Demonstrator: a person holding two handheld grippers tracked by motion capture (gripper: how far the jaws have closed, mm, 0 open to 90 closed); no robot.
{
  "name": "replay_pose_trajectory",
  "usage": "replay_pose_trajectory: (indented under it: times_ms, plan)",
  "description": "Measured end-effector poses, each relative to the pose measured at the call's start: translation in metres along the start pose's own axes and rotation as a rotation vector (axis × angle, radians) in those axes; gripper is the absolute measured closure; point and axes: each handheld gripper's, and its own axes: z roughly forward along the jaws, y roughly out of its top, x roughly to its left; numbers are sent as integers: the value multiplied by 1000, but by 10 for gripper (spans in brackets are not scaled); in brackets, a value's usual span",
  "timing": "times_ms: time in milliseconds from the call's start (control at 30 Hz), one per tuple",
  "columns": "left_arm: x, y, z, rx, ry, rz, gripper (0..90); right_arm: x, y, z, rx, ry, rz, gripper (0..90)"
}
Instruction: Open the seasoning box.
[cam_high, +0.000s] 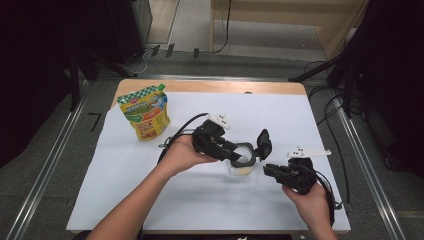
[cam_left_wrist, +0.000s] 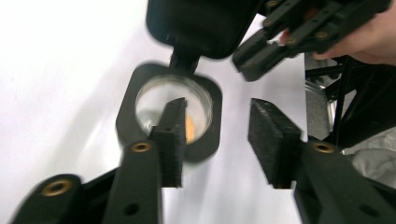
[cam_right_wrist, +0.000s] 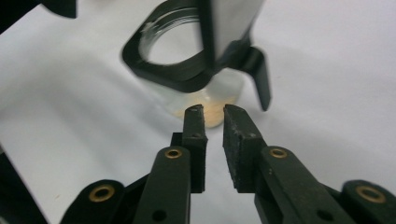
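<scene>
1. Your left gripper (cam_high: 235, 152) reaches in from the left with its jaws parted and nothing clamped between them. In the left gripper view one pad (cam_left_wrist: 172, 140) crosses in front of the jar's mouth while the other stands off to the side, clear of the rim.
2. Your right gripper (cam_high: 270, 170) sits low at the right with its jaws open only a narrow crack and nothing in the gap. The jar (cam_right_wrist: 205, 100) stands just ahead of its tips.
3. So the jar stands between your two grippers, on the white sheet (cam_high: 280, 120), held by neither. It is a small clear jar (cam_high: 242, 162) with a black squarish collar, and its black flip lid (cam_high: 263, 144) is hinged open on the side toward the right gripper.
4. The jar stands upright: its long axis is vertical and its mouth faces up. A little yellow-orange stuff (cam_right_wrist: 212, 114) lies at the bottom.
5. Likely risk: the jar is light and loose, so a sideways nudge from your left pad at the collar could tip or slide it and spill the contents.
6. Second risk: the raised lid juts toward your right gripper; brushing it could swing it shut or push the jar over.
7. A yellow pouch (cam_high: 145, 112) stands well away, beyond your left hand.
</scene>
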Motion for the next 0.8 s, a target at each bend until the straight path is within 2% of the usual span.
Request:
replay_pose_trajectory:
  times_ms: [100,133,167,367,500,800]
  plan:
    - [6,-12,-9,-30,16,-36,497,10,-5,-1,3,23,-5,739]
    - [9,-15,-12,-26,22,-43,495,13,-7,-1,10,32,-7,722]
    - [10,-17,-15,-19,31,-46,482,17,-8,0,11,38,-11,709]
    - [14,-29,-37,-49,95,-63,458,37,-10,9,16,95,-70,600]
    - [17,-38,-50,-43,129,-74,415,45,-9,17,27,110,-105,543]
    - [24,-59,-85,-78,179,-143,413,60,-8,29,43,145,-167,533]
